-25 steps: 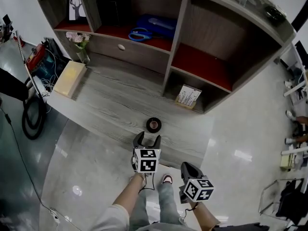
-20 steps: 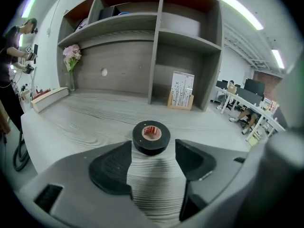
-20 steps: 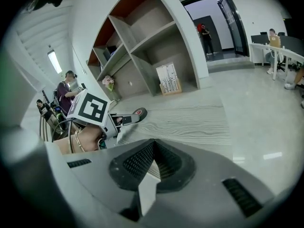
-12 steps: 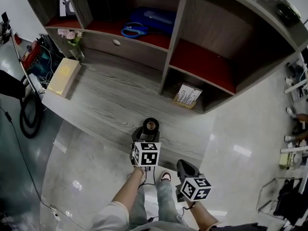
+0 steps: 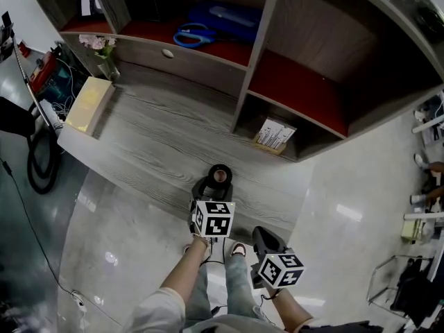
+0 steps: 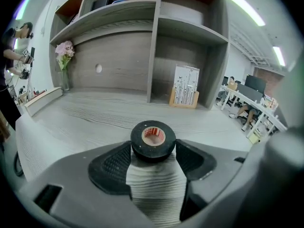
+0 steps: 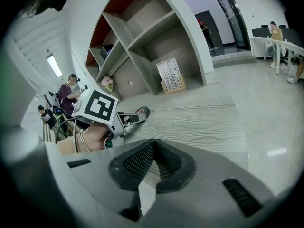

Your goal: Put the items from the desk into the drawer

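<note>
Well forward on the counter [image 5: 152, 137], near its front edge, sits a black tape roll [image 5: 220, 176]. The roll lies flat with its hole facing straight up, so its axis is vertical. Being round, it has no long side pointing any way. A reddish inner core shows in the left gripper view [image 6: 153, 139].

Left tool [image 5: 214, 186]: jaws apart, one pad on each side of the roll, which sits out at the jaw tips. The roll rests on the counter, not lifted. I cannot tell whether the pads touch it. Wood grain shows in the gap behind the roll.

Right tool [image 5: 263, 234]: held low and back from the counter edge, to the right of the left one. Its jaws are closed tip to tip with nothing between them [image 7: 153, 151]. Its view looks across the counter and catches the left tool's marker cube [image 7: 99, 106] and the hand [image 7: 80, 141] holding that tool.

Drawer [image 5: 187, 64]: at the back of the counter under the red shelf, closed, with a small round knob [image 5: 167, 53]. Blue scissors [image 5: 187, 37] lie on the shelf above it. A vase of pink flowers [image 5: 97, 47] and a pale yellow box [image 5: 84, 105] stand at the counter's left end, well apart from the roll.
</note>
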Demonstrator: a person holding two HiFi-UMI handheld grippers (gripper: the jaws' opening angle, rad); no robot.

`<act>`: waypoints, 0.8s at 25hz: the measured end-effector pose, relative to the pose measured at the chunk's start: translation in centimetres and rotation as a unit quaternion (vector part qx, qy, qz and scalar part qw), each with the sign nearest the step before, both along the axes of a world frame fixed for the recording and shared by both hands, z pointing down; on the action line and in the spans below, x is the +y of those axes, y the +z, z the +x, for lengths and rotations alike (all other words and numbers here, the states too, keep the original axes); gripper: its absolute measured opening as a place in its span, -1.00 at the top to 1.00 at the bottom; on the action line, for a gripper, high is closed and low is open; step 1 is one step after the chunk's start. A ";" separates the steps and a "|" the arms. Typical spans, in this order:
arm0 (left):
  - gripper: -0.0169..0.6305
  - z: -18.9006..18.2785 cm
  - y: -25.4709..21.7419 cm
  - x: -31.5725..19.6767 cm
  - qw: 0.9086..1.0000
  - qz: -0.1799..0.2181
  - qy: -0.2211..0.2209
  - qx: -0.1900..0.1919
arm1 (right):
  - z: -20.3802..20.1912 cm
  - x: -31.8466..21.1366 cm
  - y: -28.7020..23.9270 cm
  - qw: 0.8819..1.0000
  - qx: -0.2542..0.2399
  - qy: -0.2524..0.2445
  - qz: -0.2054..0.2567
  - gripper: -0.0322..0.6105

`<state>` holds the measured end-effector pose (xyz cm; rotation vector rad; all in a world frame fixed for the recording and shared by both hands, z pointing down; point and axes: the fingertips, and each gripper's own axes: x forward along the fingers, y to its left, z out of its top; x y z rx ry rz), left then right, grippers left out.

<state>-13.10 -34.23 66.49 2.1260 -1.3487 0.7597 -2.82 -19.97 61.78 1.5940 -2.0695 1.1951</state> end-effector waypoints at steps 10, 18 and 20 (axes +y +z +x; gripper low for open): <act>0.08 -0.3 0.0 0.0 1.000 0.010 0.002 -0.002 | 0.7 0.1 0.0 1.000 -0.004 0.017 0.000 0.90; 0.08 -0.3 -0.9 0.2 1.000 0.020 -0.009 0.015 | 1.2 0.2 -0.2 1.000 -0.003 0.025 0.004 0.90; 0.08 -0.4 -1.3 0.3 1.000 0.023 -0.010 0.018 | 1.2 0.3 -0.3 1.000 -0.002 0.025 0.006 0.90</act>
